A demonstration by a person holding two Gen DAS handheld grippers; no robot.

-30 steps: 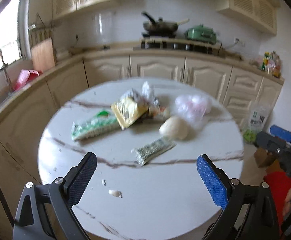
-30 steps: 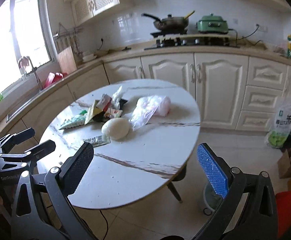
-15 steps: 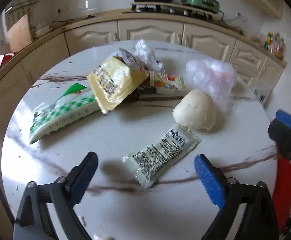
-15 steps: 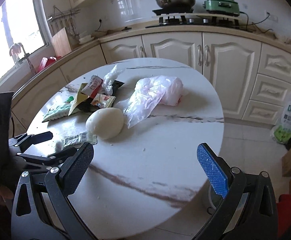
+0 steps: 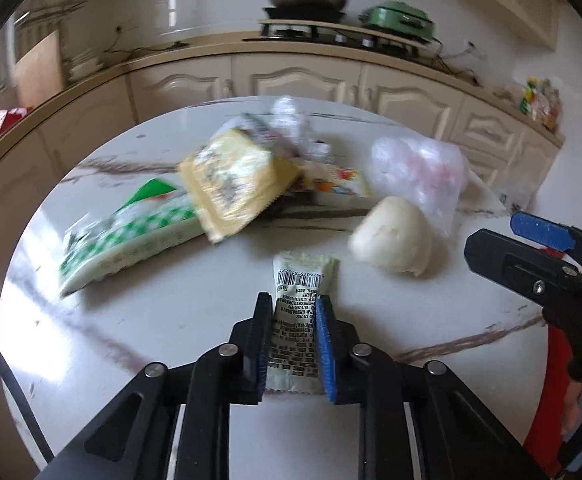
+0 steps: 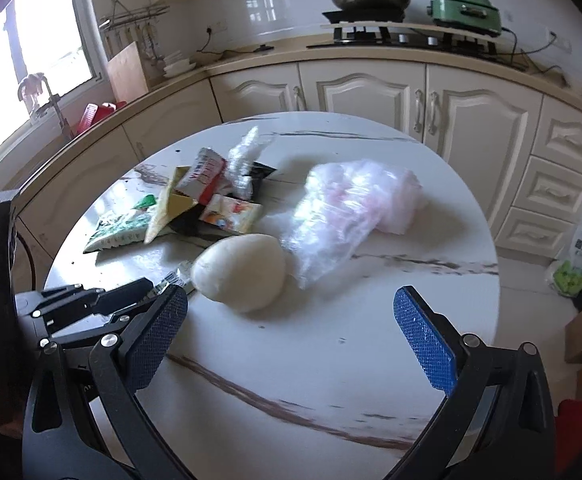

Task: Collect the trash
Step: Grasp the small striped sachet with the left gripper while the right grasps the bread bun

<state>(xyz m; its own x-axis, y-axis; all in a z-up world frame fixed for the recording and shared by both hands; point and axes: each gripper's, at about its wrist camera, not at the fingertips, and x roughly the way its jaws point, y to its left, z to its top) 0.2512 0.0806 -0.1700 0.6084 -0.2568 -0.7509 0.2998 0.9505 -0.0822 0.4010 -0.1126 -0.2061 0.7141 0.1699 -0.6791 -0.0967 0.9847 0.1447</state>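
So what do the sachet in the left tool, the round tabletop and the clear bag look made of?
Sachet: thin printed plastic film, probably; pale green, barcode, crimped end, clamped by the left tool.
Tabletop: marble or marble-look slab; glossy white with brown veins, real stone uncertain.
Clear bag: thin translucent plastic, crinkled, shiny, something pink inside.

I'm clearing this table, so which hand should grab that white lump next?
Probably the right. The right gripper is open and faces the white lump, with nothing between them. The left gripper is already shut on the small packet.
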